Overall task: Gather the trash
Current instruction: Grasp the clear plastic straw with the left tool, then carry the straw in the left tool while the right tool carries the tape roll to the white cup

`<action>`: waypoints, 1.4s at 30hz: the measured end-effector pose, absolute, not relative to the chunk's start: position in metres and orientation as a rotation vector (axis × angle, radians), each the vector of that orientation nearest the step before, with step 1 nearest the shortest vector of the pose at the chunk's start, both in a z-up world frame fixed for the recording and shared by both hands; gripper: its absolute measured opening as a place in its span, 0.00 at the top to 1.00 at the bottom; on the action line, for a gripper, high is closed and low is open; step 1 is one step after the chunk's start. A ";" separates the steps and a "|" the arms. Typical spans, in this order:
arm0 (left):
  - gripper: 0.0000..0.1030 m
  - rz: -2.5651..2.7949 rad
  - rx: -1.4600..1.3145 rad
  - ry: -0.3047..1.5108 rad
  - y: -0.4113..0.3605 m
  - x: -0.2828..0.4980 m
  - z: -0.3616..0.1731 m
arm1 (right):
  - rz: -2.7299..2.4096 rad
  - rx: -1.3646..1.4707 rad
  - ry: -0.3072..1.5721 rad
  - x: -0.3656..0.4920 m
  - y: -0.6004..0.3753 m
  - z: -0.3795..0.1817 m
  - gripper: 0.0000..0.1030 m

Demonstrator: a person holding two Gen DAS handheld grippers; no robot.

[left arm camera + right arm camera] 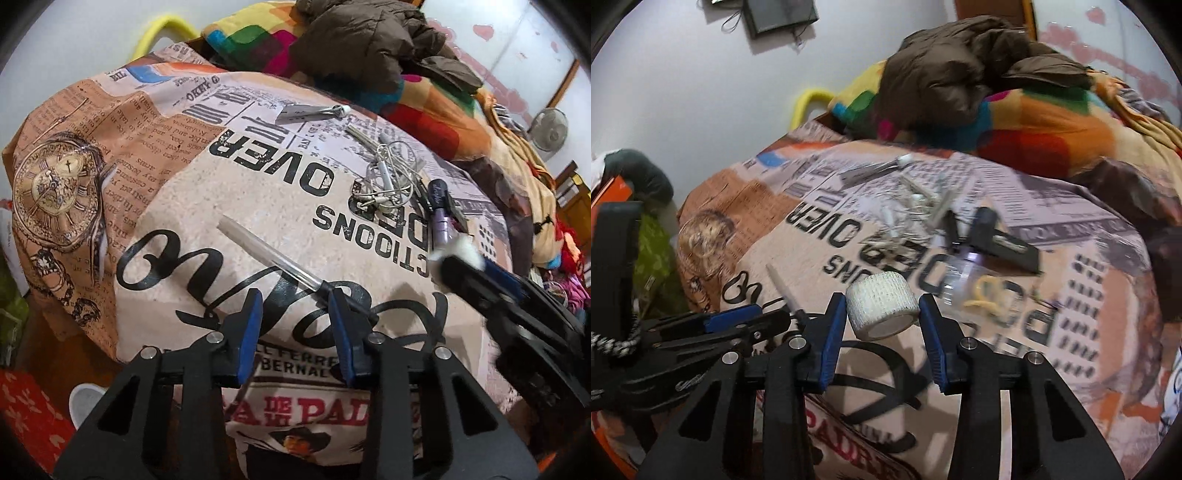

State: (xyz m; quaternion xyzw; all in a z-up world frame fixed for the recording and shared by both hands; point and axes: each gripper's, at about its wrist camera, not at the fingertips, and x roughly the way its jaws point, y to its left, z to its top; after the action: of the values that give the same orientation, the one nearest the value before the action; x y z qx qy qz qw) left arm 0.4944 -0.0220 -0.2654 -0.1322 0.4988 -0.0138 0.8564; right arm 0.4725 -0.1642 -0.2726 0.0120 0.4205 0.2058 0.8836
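A bed with a newspaper-print cover (207,206) holds small clutter. My left gripper (295,314) is open; a clear pen with a black tip (273,258) lies just ahead of it, its tip near the right finger. My right gripper (882,317) holds a white roll of gauze tape (882,308) between its blue pads; it shows blurred in the left wrist view (480,273). Farther back lie tangled white earphones (391,177), a purple tube (441,218) and a squeezed grey tube with a white cap (314,112).
A brown jacket (369,40) lies on a multicoloured blanket (436,122) at the bed's far side. A clear plastic wrapper with yellow bits (979,291) and a black flat object (1008,247) lie ahead of the right gripper. A white cup (86,402) stands on the floor at left.
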 end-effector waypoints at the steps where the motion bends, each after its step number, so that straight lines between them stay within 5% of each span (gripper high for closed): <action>1: 0.64 -0.020 -0.280 1.053 -0.024 0.496 -0.267 | 0.424 0.041 0.869 0.471 -0.171 -0.272 0.64; 13: 0.68 0.069 -0.093 1.042 -0.071 0.513 -0.278 | 0.399 0.079 0.827 0.465 -0.194 -0.267 0.64; 15: 0.83 0.052 -0.025 1.019 -0.083 0.510 -0.277 | 0.400 0.094 0.821 0.464 -0.197 -0.266 0.64; 17: 0.87 0.041 0.011 1.013 -0.089 0.510 -0.276 | 0.403 0.106 0.821 0.464 -0.200 -0.266 0.64; 29: 0.88 -0.029 -0.127 1.043 -0.072 0.498 -0.263 | 0.395 0.109 0.830 0.451 -0.204 -0.260 0.64; 42: 0.88 -0.031 -0.144 0.905 -0.033 0.435 -0.182 | 0.444 0.079 0.763 0.411 -0.169 -0.205 0.64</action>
State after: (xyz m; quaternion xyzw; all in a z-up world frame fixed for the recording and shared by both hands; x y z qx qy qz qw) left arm 0.4346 -0.0332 -0.1820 -0.0697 0.4367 -0.0151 0.8968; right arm 0.4113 -0.1694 -0.2049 0.0383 0.3690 0.2147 0.9035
